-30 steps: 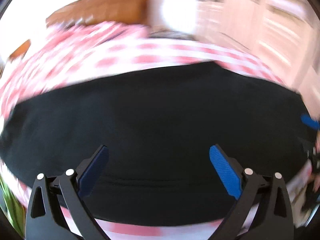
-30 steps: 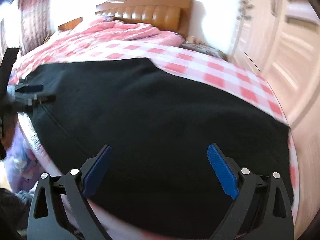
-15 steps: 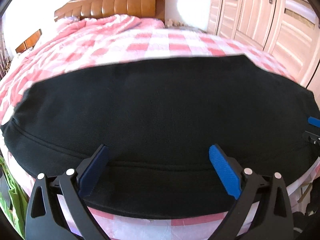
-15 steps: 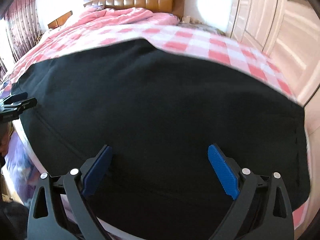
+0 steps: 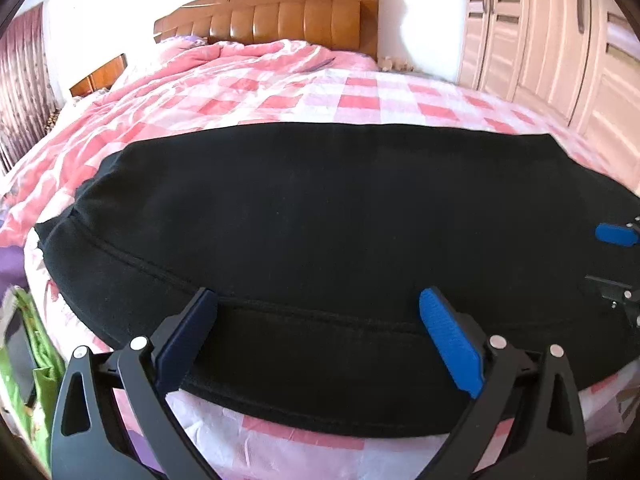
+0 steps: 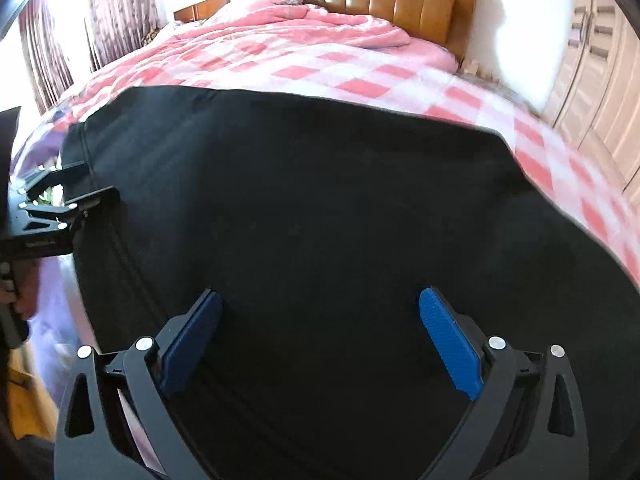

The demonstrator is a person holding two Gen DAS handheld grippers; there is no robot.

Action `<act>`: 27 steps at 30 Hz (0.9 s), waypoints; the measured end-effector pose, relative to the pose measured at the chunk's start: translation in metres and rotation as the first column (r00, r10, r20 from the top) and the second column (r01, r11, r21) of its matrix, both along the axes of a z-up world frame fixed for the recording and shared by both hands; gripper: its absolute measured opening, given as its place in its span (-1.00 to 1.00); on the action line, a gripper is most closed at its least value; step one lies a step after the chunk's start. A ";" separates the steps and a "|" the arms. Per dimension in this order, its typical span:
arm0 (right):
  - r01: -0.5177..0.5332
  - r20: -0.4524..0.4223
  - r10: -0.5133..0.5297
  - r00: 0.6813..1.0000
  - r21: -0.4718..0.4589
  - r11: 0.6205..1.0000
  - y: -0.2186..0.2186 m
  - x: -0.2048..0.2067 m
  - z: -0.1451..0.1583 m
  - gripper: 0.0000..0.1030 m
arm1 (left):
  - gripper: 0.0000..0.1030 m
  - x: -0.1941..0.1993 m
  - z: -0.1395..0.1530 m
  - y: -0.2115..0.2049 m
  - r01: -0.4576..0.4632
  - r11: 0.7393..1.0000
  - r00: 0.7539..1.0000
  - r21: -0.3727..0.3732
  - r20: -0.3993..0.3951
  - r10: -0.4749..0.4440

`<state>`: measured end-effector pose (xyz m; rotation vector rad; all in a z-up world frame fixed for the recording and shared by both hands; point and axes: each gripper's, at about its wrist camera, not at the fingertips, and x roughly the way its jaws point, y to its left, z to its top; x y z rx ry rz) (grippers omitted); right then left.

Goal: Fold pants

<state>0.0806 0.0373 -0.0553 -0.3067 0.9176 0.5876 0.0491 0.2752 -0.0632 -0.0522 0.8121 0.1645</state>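
Observation:
Black pants (image 5: 320, 216) lie flat and wide across the foot of a bed, with a long seam running near their front edge. My left gripper (image 5: 318, 300) hovers open over that front edge with nothing between its fingers. My right gripper (image 6: 320, 304) is open too, over the right part of the pants (image 6: 320, 200). The right gripper's blue pad (image 5: 614, 234) shows at the right edge of the left wrist view. The left gripper (image 6: 68, 196) shows at the left edge of the right wrist view, by the pants' left end.
The bed has a pink and white checked cover (image 5: 360, 100) and a rumpled pink quilt (image 5: 248, 60) by the brown headboard (image 5: 280, 20). Pale wardrobe doors (image 5: 560, 40) stand on the right. A green bag (image 5: 36, 376) hangs at the lower left. Curtains (image 6: 100, 12) are at far left.
Both grippers have pulled back and risen a little, so more of the bed and the pants' far edge show. The pants lie still, and both grippers stay open.

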 end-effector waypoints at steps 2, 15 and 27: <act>0.000 -0.010 0.000 1.000 -0.017 1.000 0.001 -0.004 0.002 0.86 | 0.96 0.001 0.000 0.000 0.000 1.000 1.000 -0.002 -0.001 0.000; -0.011 -0.045 0.010 0.999 -0.033 0.999 -0.026 0.010 0.020 0.88 | 0.94 0.007 0.024 0.006 -0.032 0.993 0.999 -0.116 -0.044 0.027; 0.105 -0.058 -0.105 0.993 0.004 0.994 -0.009 0.097 0.000 0.92 | 0.97 0.133 0.009 -0.034 0.081 0.996 0.976 -0.049 -0.198 -0.089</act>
